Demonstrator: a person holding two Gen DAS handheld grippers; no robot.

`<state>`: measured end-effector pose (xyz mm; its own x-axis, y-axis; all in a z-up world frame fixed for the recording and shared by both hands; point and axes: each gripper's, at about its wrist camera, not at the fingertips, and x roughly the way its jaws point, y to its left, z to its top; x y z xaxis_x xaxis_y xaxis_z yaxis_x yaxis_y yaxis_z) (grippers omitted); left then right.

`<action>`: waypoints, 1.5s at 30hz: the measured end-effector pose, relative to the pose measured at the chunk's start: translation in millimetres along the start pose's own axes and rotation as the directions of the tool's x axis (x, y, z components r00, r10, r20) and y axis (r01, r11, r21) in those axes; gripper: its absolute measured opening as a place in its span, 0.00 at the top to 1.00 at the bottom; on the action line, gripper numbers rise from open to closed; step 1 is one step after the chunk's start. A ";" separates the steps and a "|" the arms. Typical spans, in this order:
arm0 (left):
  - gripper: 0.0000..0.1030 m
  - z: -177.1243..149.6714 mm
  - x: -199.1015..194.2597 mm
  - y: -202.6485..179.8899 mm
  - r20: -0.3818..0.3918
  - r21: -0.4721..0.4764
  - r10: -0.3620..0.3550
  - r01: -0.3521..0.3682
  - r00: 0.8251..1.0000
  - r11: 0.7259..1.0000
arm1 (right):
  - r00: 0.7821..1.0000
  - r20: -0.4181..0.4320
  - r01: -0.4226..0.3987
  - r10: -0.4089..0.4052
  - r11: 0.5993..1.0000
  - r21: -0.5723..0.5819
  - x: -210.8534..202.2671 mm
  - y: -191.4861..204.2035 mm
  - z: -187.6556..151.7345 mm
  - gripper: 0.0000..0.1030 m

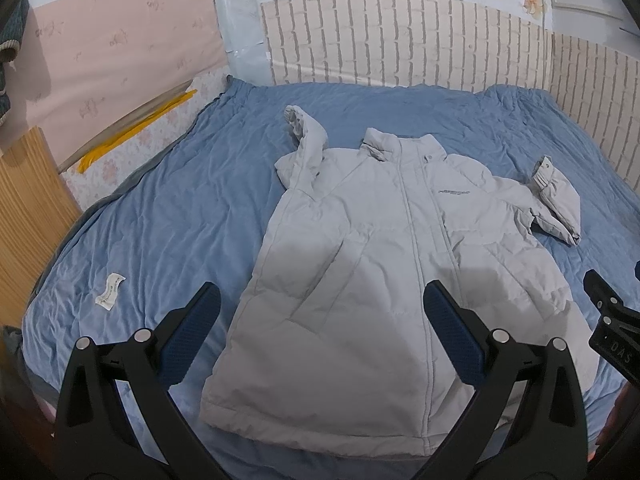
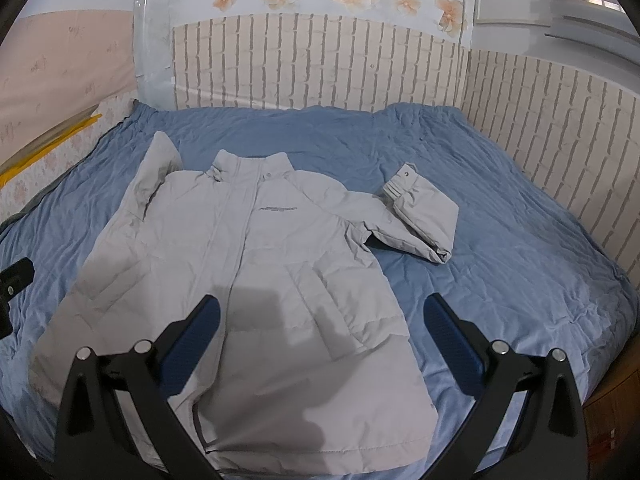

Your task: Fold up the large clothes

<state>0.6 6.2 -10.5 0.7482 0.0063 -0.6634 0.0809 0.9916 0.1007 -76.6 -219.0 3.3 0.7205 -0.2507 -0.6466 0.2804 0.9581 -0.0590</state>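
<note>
A pale grey padded jacket with a stand-up collar (image 1: 372,264) lies front-up and zipped in the middle of a bed covered by a wrinkled blue sheet (image 1: 168,200), its collar toward the brick-pattern wall panel (image 1: 400,36) and its hem toward the cameras. One sleeve is bent up beside the collar on the left (image 1: 306,140); the other is doubled back on itself out on the sheet to the right, cuff with its snap button uppermost (image 2: 420,208).

By the look of it the jacket is puffy and light for its bulk, soft, with a smooth shell that will probably slide under a pinch and spring back out of a crease. Thin single layers would likely slip, so the firmer edges seem the best holds: the cuffs, the shoulder seams and the hem corners. The sleeves would sensibly be laid across the chest first.

The left gripper (image 1: 320,320) hovers above the lower left half of the jacket, jaws spread wide, holding nothing and touching nothing. The right gripper (image 2: 322,332) hangs over the lower right edge, one finger above the fabric and the other above bare sheet, jaws likewise wide apart and empty. A small white fabric label (image 1: 109,292) lies on the sheet to the left, well apart from the jacket
</note>
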 end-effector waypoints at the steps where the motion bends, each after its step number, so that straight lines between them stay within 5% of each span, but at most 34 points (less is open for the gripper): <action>1: 0.03 0.1 0.0 -0.1 0.000 0.000 0.000 0.000 1.000 1.000 | 1.000 0.000 -0.001 0.001 1.000 0.000 0.0 0.1 0.0 0.02; 34: 0.03 1.9 26.2 -1.3 -0.039 0.013 0.024 -0.023 0.999 1.000 | 0.997 -0.071 0.022 -0.023 1.000 -0.014 29.3 -0.5 -4.9 0.02; 45: 0.03 33.8 45.0 2.2 -0.042 -0.007 -0.023 0.022 0.999 1.000 | 0.993 -0.111 0.033 -0.032 0.999 0.004 54.8 -7.5 20.7 0.02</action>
<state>56.7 4.3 -15.1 0.7177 -0.0107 -0.6962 0.0927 0.9924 0.0803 -26.2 -242.8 -15.9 0.6361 -0.2647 -0.7248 0.3063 0.9488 -0.0777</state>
